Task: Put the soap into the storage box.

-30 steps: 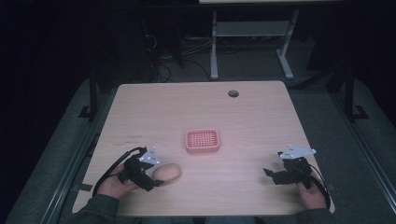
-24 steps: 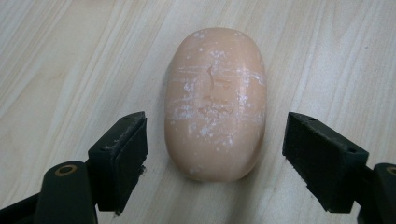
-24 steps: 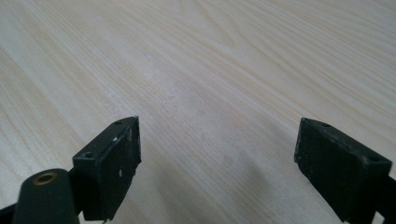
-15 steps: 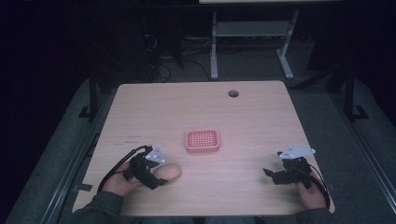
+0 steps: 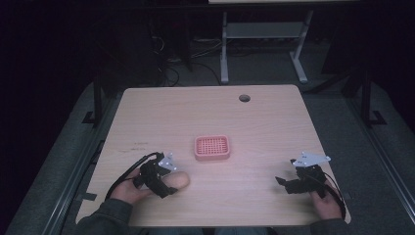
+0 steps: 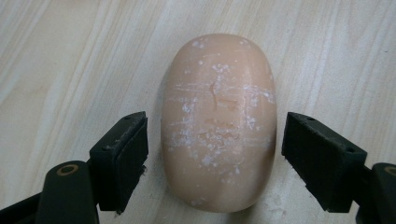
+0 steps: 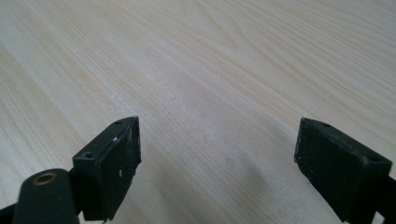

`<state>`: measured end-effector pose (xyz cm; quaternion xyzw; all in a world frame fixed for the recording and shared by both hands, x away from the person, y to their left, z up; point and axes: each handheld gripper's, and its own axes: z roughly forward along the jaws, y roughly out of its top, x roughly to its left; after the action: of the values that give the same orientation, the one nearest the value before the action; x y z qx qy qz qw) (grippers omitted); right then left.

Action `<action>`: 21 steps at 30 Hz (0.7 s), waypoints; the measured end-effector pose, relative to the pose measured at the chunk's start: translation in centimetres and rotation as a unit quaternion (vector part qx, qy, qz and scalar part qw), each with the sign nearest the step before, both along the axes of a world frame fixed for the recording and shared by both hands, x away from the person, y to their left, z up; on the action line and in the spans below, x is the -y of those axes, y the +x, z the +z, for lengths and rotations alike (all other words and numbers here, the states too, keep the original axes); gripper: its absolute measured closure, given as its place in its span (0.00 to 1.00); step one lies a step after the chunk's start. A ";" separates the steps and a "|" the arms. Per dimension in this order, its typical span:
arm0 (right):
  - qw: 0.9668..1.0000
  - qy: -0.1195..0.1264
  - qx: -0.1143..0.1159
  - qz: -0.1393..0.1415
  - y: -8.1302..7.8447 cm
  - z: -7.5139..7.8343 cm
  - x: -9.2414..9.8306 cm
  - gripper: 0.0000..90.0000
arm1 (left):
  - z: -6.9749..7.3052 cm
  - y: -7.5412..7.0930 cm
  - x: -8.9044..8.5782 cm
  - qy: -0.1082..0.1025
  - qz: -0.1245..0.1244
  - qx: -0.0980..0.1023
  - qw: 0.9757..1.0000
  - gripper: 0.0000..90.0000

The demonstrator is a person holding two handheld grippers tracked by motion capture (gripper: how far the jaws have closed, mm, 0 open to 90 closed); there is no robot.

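left claw gaped astride soap, jaws clear of both flanks | soap lay flat on counter, near left edge, dish apart | right claw released, empty | risk, we judged: rounded, slick soap could squirt out under an off-centre pinch

I'm working in what looks like a dim lab or office: a wooden desk with a cable hole, tangled cables and a metal stand far behind.
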<state>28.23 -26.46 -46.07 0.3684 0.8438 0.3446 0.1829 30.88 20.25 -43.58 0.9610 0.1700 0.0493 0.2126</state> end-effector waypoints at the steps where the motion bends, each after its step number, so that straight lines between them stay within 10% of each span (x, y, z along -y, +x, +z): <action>1: 1.000 0.000 0.001 0.000 0.0 0.0 0.0 0.16 | 0.0 0.0 0.0 -0.001 0.000 -0.003 1.000 0.26; 21: 1.000 0.001 0.004 0.000 0.0 0.0 0.0 0.16 | -0.8 0.8 1.6 0.026 -0.011 -0.024 0.999 0.33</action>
<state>28.19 -26.43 -46.02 0.3676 0.8426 0.3471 0.1855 31.70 18.69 -44.42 0.9689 0.1634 0.0288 0.1838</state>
